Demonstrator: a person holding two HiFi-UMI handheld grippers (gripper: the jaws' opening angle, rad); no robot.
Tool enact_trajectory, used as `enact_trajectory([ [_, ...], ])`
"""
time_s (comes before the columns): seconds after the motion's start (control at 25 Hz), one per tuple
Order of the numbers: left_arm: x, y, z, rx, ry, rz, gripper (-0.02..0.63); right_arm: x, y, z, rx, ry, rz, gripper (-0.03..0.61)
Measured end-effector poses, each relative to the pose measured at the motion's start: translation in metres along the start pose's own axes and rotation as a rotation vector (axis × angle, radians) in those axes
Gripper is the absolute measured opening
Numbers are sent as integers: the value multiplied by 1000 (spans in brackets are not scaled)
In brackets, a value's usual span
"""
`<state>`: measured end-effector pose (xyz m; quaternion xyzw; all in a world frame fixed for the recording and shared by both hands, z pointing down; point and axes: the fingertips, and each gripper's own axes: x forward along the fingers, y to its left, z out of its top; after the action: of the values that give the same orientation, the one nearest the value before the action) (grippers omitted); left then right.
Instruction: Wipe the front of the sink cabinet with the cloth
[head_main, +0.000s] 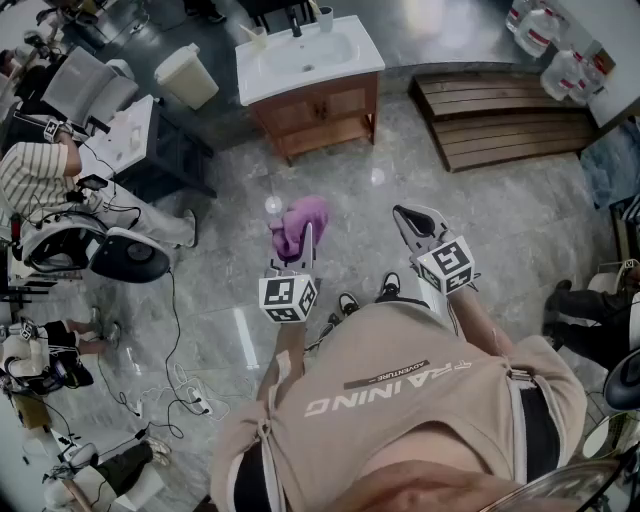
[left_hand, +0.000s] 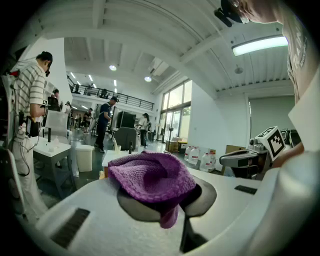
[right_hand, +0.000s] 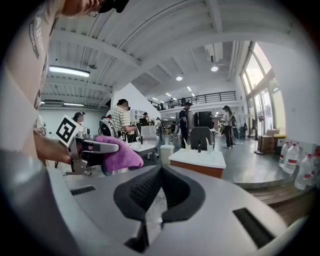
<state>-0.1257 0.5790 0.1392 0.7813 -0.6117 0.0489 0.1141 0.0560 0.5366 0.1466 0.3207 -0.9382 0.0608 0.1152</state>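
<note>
The sink cabinet (head_main: 318, 108), brown wood under a white basin top (head_main: 308, 55), stands a few steps ahead of me across the marble floor. My left gripper (head_main: 298, 240) is shut on a purple cloth (head_main: 301, 224), which bunches over its jaws (left_hand: 156, 176). The right gripper (head_main: 403, 214) is held beside it, level with it, shut with nothing in it; its dark pads (right_hand: 172, 187) meet. The right gripper view shows the cabinet (right_hand: 197, 164) ahead and the cloth (right_hand: 122, 154) to the left. Both grippers are well short of the cabinet.
A cream bin (head_main: 188, 75) stands left of the cabinet, and a wooden platform (head_main: 510, 115) with water jugs (head_main: 545, 30) to the right. A person in a striped shirt (head_main: 35, 175) stands at a table (head_main: 130, 135) to the left. Cables (head_main: 170, 385) trail over the floor.
</note>
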Motion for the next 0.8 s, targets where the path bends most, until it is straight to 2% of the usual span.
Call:
enact_trajectory([
  [0.2, 6, -6, 2, 1, -28, 8, 49, 3, -3, -2, -31, 5, 27, 11],
  [0.6, 20, -2, 1, -18, -18, 47, 49, 13, -30, 4, -37, -9, 21, 12],
  [0.8, 28, -7, -11, -52, 6, 101, 49, 10, -34, -13, -16, 18, 95, 12],
])
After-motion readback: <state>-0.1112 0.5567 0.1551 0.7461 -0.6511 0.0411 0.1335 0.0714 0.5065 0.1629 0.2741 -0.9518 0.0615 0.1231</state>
